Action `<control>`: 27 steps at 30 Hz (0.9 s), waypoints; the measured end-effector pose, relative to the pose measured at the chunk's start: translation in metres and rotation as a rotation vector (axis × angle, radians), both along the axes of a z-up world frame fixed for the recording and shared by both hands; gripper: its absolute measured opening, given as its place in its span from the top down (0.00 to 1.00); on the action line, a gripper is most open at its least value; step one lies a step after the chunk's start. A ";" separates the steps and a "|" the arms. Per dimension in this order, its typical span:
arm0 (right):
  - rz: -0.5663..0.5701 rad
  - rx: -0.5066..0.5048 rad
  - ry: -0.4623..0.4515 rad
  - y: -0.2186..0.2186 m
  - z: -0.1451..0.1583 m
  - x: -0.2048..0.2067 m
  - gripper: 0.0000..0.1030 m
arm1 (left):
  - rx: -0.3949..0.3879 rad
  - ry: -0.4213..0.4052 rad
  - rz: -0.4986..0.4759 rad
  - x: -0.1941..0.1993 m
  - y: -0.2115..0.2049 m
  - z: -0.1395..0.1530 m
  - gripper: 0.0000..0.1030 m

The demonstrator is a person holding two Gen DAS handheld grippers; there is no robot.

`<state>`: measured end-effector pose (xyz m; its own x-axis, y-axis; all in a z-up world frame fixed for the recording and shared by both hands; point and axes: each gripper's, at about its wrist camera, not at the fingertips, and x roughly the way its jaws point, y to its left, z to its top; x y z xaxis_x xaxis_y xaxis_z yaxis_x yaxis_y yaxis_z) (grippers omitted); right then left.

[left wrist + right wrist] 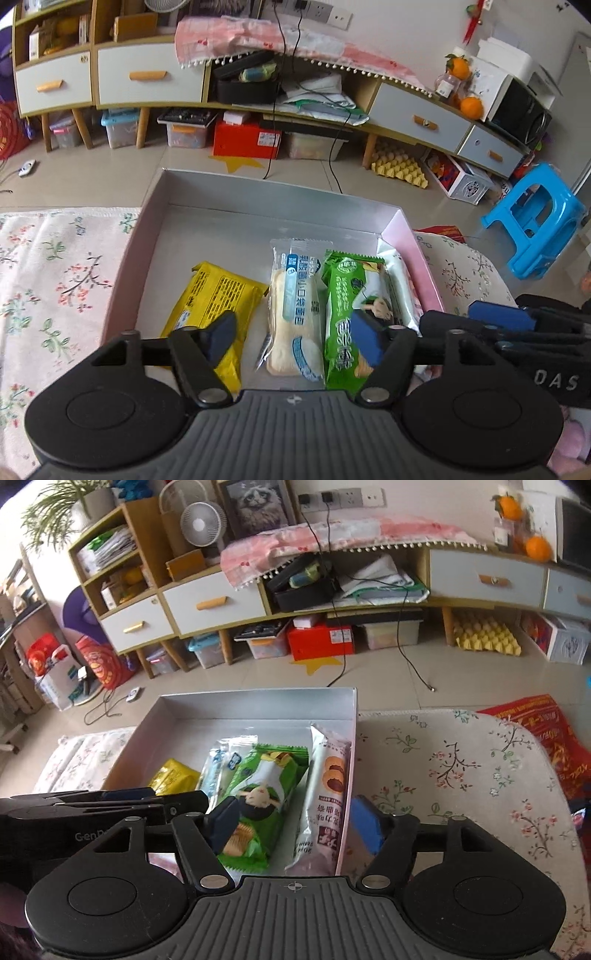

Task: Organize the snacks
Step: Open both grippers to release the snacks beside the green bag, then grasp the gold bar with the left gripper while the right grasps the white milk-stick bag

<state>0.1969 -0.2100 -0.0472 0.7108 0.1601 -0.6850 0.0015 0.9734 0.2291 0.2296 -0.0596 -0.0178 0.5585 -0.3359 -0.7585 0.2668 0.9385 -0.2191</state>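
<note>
A shallow box (229, 192) with a silver inside and pink outer walls lies on a floral cloth. In it lie side by side a yellow packet (218, 299), a clear bread packet (295, 306), a green biscuit packet (347, 302) and a white-and-pink cookie packet (325, 794). My left gripper (295, 336) is open and empty above the near end of the box. My right gripper (295, 823) is open and empty, its fingers straddling the box's right wall (349, 775). The box (258, 701) shows in both views.
The floral cloth (461, 775) covers the surface on both sides of the box. Beyond lies tiled floor with cables (410, 657), a long low cabinet (147, 77), storage bins, a red box (247, 138) and a blue plastic stool (532, 221) at the right.
</note>
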 end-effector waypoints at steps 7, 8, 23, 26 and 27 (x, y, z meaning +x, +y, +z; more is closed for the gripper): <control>0.004 0.004 -0.018 -0.002 0.015 -0.035 0.18 | 0.009 -0.016 -0.014 -0.025 0.010 0.012 0.17; 0.004 0.007 -0.019 -0.003 0.016 -0.041 0.17 | 0.013 -0.017 -0.016 -0.029 0.012 0.014 0.13; 0.047 -0.005 0.036 0.016 0.010 -0.106 0.12 | 0.115 0.005 0.002 -0.089 0.038 0.021 0.01; 0.076 -0.021 0.037 0.023 0.002 -0.117 0.11 | 0.122 0.011 0.024 -0.103 0.047 0.017 0.01; 0.086 -0.030 0.038 0.026 -0.001 -0.120 0.11 | 0.120 0.011 0.028 -0.108 0.050 0.014 0.01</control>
